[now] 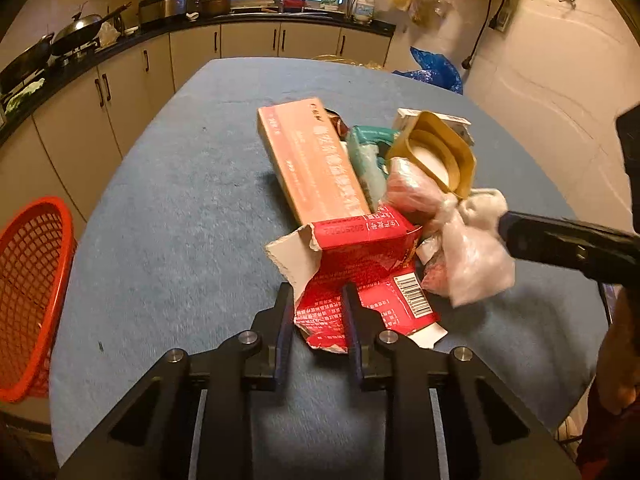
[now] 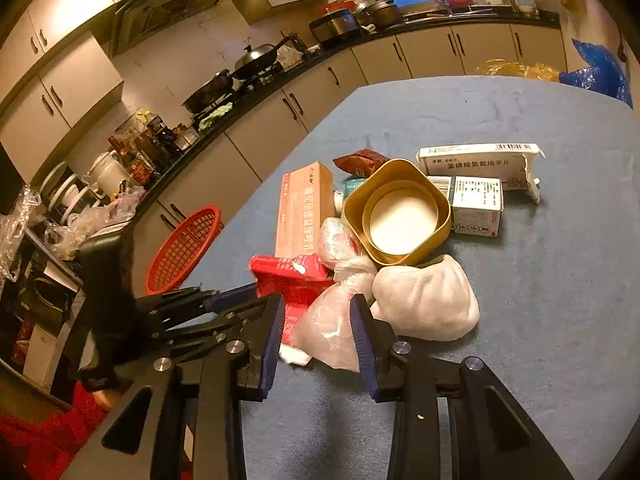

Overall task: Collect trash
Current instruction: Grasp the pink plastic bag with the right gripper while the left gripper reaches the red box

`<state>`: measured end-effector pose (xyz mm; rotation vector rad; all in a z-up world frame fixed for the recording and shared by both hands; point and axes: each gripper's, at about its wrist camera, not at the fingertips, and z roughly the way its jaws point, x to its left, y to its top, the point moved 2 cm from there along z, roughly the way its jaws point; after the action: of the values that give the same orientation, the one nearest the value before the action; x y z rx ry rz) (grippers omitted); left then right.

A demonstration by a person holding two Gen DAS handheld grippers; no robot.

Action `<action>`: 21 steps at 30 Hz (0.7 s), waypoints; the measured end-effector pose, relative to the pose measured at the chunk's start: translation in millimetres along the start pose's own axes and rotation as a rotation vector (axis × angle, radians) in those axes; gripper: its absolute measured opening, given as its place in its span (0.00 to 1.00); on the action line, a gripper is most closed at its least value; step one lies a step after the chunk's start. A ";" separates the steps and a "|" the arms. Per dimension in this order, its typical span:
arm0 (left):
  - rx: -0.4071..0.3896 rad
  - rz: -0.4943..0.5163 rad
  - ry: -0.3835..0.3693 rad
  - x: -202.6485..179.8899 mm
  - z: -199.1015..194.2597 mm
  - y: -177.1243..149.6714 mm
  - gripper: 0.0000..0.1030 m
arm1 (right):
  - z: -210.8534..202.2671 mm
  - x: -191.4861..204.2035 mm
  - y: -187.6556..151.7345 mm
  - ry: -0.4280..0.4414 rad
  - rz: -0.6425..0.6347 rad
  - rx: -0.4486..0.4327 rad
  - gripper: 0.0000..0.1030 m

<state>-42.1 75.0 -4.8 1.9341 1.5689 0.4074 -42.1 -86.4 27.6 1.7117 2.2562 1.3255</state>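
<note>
A heap of trash lies on the blue table (image 1: 180, 220). My left gripper (image 1: 318, 294) has its fingers either side of a torn red carton (image 1: 360, 264); the carton also shows in the right wrist view (image 2: 292, 276). My right gripper (image 2: 318, 312) has its fingers either side of a clear plastic bag (image 2: 332, 328), which also shows in the left wrist view (image 1: 468, 264). A long pink box (image 1: 312, 160), a gold tin (image 2: 396, 212), a white cloth wad (image 2: 428, 300) and white medicine boxes (image 2: 480, 164) lie in the heap.
A red mesh basket (image 1: 28, 288) stands off the table's left edge; it also shows in the right wrist view (image 2: 184, 248). Kitchen counters with woks and pots run behind. A blue plastic bag (image 1: 436, 68) sits beyond the far edge.
</note>
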 end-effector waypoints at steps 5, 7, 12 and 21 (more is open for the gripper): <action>-0.007 0.043 -0.012 -7.4 -12.7 -12.9 0.22 | 13.1 -7.2 3.0 -0.066 0.026 0.034 0.35; 0.002 0.045 -0.016 -6.9 -12.7 -13.7 0.22 | 18.7 -11.6 2.8 -0.071 0.034 0.052 0.35; 0.029 0.039 0.000 -1.0 -8.8 -11.5 0.24 | 28.4 -12.0 -0.7 -0.085 0.029 0.090 0.37; 0.025 0.008 0.019 9.6 -11.1 -5.6 0.62 | 25.1 -12.7 -12.0 -0.105 -0.017 0.097 0.27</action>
<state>-50.6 87.8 -1.1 1.9620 1.5860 0.4128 -34.5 -81.8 -1.7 1.7430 2.3060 1.1120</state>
